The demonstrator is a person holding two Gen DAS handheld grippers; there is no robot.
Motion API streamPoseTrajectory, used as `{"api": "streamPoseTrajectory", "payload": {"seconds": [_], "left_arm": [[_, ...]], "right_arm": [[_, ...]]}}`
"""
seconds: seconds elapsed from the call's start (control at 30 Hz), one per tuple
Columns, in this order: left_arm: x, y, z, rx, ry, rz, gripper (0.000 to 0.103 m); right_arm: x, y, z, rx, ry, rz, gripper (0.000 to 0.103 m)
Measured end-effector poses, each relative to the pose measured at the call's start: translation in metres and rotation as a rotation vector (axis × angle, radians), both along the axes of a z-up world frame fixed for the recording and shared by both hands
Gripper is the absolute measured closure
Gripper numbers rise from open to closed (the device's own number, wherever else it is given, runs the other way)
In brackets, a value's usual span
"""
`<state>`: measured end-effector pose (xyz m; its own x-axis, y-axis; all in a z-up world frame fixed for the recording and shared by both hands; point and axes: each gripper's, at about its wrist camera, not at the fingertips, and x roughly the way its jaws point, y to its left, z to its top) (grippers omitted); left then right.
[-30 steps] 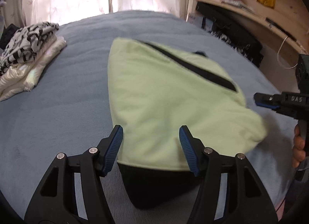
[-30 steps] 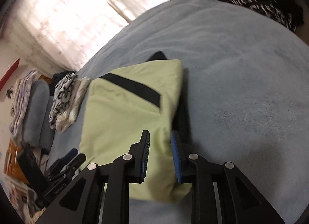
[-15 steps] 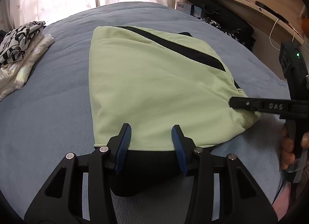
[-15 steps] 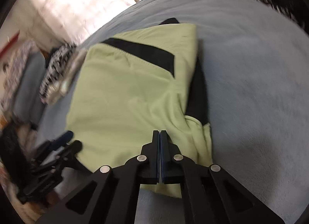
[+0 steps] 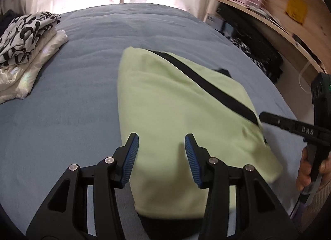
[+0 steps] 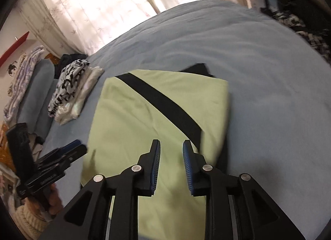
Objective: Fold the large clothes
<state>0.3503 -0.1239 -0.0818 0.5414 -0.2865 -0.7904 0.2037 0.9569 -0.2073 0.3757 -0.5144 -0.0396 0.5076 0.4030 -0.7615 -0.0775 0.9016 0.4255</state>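
Light-green garment [image 5: 182, 115] with a black diagonal stripe lies folded into a compact rectangle on the blue-grey bedspread [image 5: 72, 99], roughly centre, a dark layer peeking out at its near and far edges. Left gripper [image 5: 161, 157] hovers above the near edge, jaws moderately wide, nothing between the pads. Right gripper [image 6: 171, 164] hangs over the near-right part of the cloth; its jaws have just been opening from a full pinch and now stand narrow with no fabric in them (so the fold reads as released). A stack of folded clothes [image 5: 22, 53], black-and-white print on top of white, sits at the far left, well apart from the garment. Judgement: the fold looks essentially complete, and the step in hand is either a final half-fold or transfer to the stack. To do it well: take both near corners through all layers, including the dark underlayer, lift evenly, keep the edges aligned so the rectangle does not skew.
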Motion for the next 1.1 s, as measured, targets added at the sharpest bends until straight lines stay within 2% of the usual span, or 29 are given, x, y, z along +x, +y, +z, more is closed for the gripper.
{"api": "streamPoseTrajectory", "payload": {"seconds": [0.13,0.23,0.27,0.33,0.4,0.6,0.7,0.83,0.9,0.93,0.97,1.0,1.07,1.1], "left_arm": [[0.038,-0.007,-0.012,-0.006,0.021,0.026,0.060],[0.056,-0.018,-0.021,0.052,-0.012,0.021,0.060],[0.061,-0.021,-0.025,0.078,-0.019,0.020,0.059],[0.068,-0.023,-0.034,0.099,-0.014,0.014,0.057],[0.071,-0.021,-0.040,0.082,0.001,0.016,0.057],[0.070,-0.018,-0.040,0.091,-0.007,0.015,0.056],[0.063,-0.017,-0.032,0.100,0.023,0.022,0.056],[0.045,-0.012,-0.015,0.097,0.043,0.025,0.056],[0.034,-0.008,-0.006,0.101,0.041,0.025,0.056],[0.027,-0.005,0.000,0.099,0.042,0.023,0.056],[0.022,-0.002,0.004,0.098,0.047,0.021,0.053],[0.018,0.002,0.007,0.092,0.053,0.019,0.051],[0.006,0.012,0.013,0.058,0.072,0.013,0.036],[0.002,0.017,0.016,0.043,0.085,0.016,0.033]], "right_arm": [[0.045,0.015,-0.020,0.003,0.036,0.035,0.080],[0.066,0.011,-0.042,-0.081,0.057,0.006,0.080],[0.070,0.000,-0.048,-0.091,0.058,-0.016,0.088],[0.075,-0.015,-0.057,-0.044,0.071,-0.044,0.103],[0.071,-0.030,-0.057,-0.005,0.065,-0.060,0.103],[0.052,-0.048,-0.037,-0.013,0.062,-0.078,0.102],[0.019,-0.061,-0.012,-0.052,0.033,-0.069,0.093],[-0.018,-0.058,0.021,-0.077,0.001,-0.058,0.076],[-0.032,-0.057,0.033,-0.076,-0.010,-0.059,0.058],[-0.041,-0.059,0.040,-0.077,-0.020,-0.062,0.039],[-0.053,-0.063,0.050,-0.083,-0.044,-0.072,0.026],[-0.060,-0.062,0.056,-0.088,-0.058,-0.073,0.024],[-0.075,-0.062,0.069,-0.085,-0.062,-0.064,0.021],[-0.086,-0.066,0.077,-0.076,-0.058,-0.061,0.020]]}}
